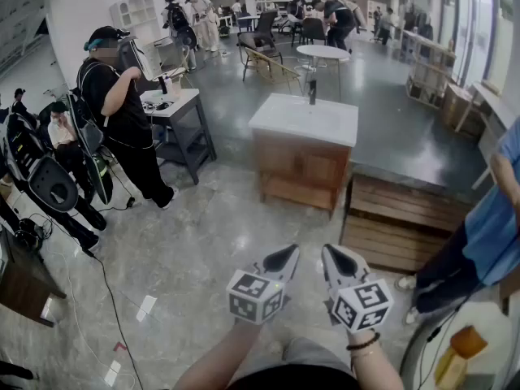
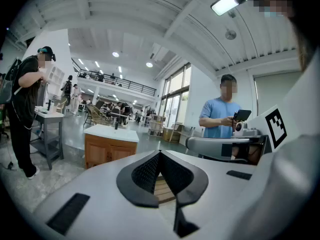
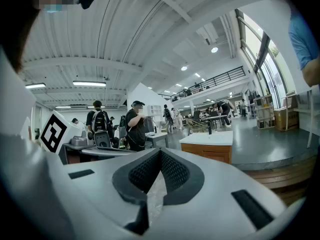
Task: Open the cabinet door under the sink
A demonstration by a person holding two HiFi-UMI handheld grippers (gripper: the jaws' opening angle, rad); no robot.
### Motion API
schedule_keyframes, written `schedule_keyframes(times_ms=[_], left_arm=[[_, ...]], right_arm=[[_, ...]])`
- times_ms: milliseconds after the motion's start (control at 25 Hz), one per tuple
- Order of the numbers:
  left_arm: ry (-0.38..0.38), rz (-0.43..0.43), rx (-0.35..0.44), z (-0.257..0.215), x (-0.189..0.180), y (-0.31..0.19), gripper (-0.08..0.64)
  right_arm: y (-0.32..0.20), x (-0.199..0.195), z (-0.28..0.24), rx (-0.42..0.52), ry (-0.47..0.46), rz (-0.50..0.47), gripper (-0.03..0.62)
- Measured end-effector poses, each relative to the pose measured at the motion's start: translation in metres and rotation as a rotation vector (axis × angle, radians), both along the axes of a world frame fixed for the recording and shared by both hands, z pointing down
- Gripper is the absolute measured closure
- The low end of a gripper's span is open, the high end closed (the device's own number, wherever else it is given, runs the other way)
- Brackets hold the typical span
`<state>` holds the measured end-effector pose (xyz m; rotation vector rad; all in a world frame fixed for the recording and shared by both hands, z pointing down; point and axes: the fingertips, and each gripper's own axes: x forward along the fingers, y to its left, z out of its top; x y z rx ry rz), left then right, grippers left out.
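The low wooden sink cabinet (image 1: 302, 169) is warm orange-brown under a plain white countertop (image 1: 305, 120) with a black tap (image 1: 312, 93). It stands on a glossy grey floor (image 1: 195, 242) mottled like marble, next to a slatted pallet (image 1: 402, 218) of darker brown wood. The left gripper (image 1: 289, 254) and right gripper (image 1: 330, 253) are white with black pads (image 2: 145, 176) finely dotted in a grid, and each bears a white cube (image 1: 255, 296) printed with black square markers. One bystander (image 1: 122, 112) wears all black, and a second person (image 1: 496, 226) wears a light blue shirt over dark trousers.
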<state>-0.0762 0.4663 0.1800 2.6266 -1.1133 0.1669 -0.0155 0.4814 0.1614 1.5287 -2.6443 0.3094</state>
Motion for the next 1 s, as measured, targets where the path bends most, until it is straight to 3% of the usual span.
schedule_keyframes(times_ms=[320,1000], left_arm=[[0.019,-0.014,0.007,0.001,0.006,-0.043,0.551],[0.009,-0.021,0.008,0.009,0.023,-0.065,0.551]], right_arm=[[-0.048,-0.004,-0.001,0.009,0.017,-0.029,0.600],[-0.071,0.008,0.005,0.000,-0.025,-0.060,0.600]])
